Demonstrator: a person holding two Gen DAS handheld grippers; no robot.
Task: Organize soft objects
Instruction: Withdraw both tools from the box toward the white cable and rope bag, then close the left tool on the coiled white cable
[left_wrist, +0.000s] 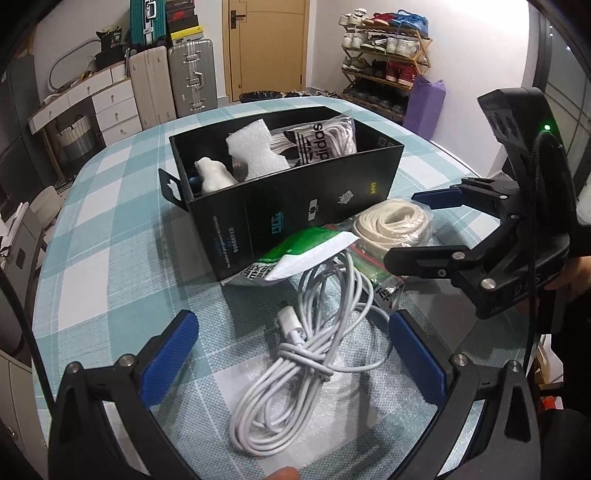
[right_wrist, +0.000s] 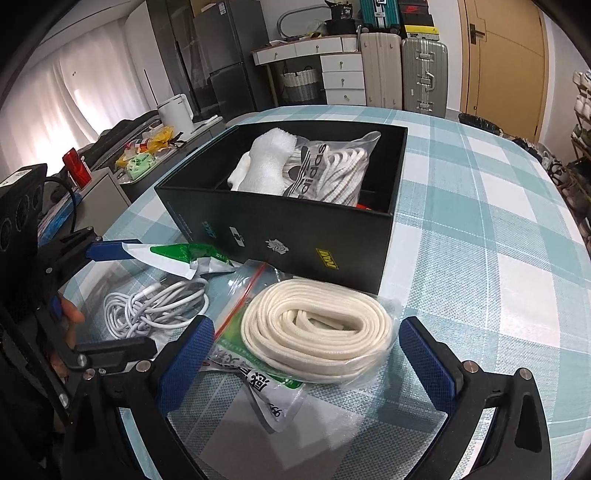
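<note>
A black box (left_wrist: 295, 206) (right_wrist: 295, 229) stands on the checked table and holds white foam (left_wrist: 255, 147) (right_wrist: 269, 162), an adidas bag of white laces (left_wrist: 317, 142) (right_wrist: 328, 170) and a white lump (left_wrist: 214, 175). In front of it lie a white cable bundle (left_wrist: 295, 369) (right_wrist: 155, 306), a green and white packet (left_wrist: 303, 254) (right_wrist: 184, 256) and a bagged coil of cream rope (left_wrist: 395, 221) (right_wrist: 317, 332). My left gripper (left_wrist: 293, 354) is open around the cable. My right gripper (right_wrist: 306, 358) is open around the rope coil; it also shows in the left wrist view (left_wrist: 417, 225).
The checked tablecloth (right_wrist: 480, 258) extends to the right of the box. Suitcases (left_wrist: 173, 77), white drawers (left_wrist: 110, 103), a door (left_wrist: 266, 48) and a shoe rack (left_wrist: 388, 55) stand beyond the table. A cluttered side counter (right_wrist: 147, 155) lies to the left.
</note>
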